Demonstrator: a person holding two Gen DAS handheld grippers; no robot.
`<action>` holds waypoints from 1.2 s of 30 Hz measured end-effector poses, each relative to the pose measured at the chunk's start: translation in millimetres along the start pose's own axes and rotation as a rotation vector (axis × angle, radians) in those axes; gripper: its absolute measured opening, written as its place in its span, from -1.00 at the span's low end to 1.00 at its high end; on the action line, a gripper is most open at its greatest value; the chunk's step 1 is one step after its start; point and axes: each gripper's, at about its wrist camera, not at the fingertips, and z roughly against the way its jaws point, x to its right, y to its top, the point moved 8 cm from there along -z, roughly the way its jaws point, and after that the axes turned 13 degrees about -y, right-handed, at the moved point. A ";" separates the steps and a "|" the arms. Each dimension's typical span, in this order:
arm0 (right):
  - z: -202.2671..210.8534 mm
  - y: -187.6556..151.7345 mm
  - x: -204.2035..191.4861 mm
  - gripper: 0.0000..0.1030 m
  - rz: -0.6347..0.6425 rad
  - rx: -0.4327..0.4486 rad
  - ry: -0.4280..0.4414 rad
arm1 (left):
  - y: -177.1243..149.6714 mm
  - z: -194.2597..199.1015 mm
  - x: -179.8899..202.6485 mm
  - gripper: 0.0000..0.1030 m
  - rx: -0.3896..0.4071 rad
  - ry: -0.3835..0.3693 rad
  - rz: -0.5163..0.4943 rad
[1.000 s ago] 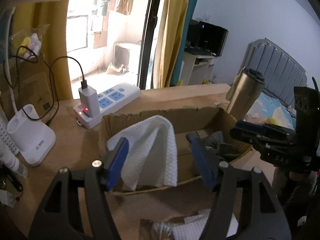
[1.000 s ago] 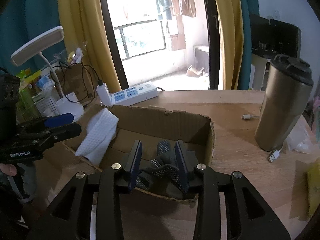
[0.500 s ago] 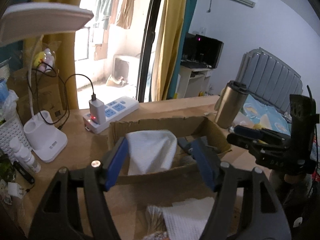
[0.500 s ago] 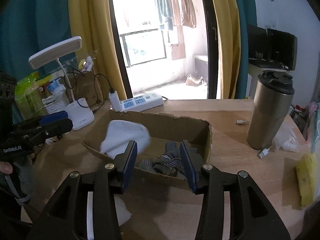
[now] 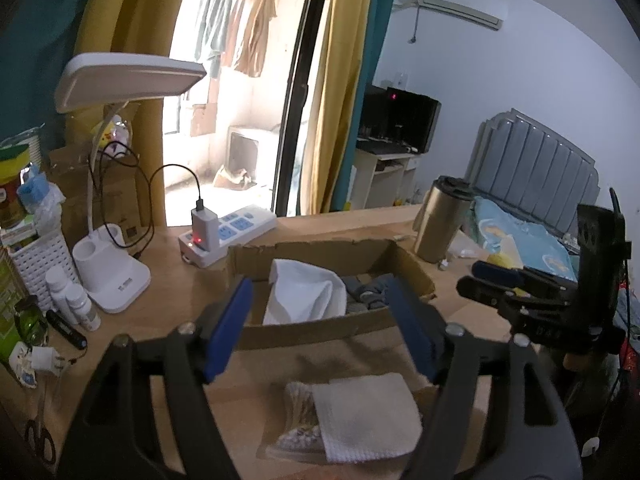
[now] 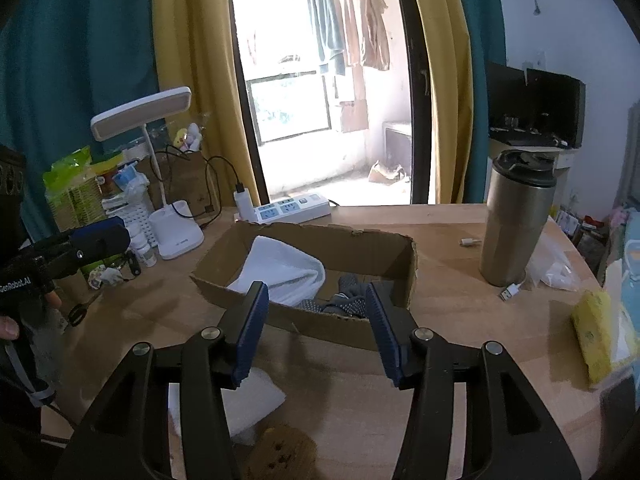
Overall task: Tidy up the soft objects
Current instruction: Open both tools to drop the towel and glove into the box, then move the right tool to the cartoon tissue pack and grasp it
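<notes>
A cardboard box (image 6: 312,320) sits mid-desk with bare wood on the approach side, hemmed by a steel tumbler (image 6: 516,220) right, a power strip (image 6: 294,210) behind, a lamp base (image 6: 178,236) left.

Both wrist views angled down across the wooden desk (image 5: 168,264) toward the balcony door, from just short of the cardboard box (image 5: 320,326) (image 6: 320,324). Shared: box, power strip (image 6: 294,210), lamp (image 5: 128,80).
</notes>
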 end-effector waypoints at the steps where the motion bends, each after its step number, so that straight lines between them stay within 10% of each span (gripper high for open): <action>1: 3.6 -0.4 -0.1 0.05 0.000 0.005 -0.001 | -1.1 1.3 1.1 0.44 0.000 0.000 0.000; 36: 62.4 -46.4 -23.9 0.30 0.017 0.015 0.005 | -94.2 33.1 27.0 0.73 -0.093 0.018 0.103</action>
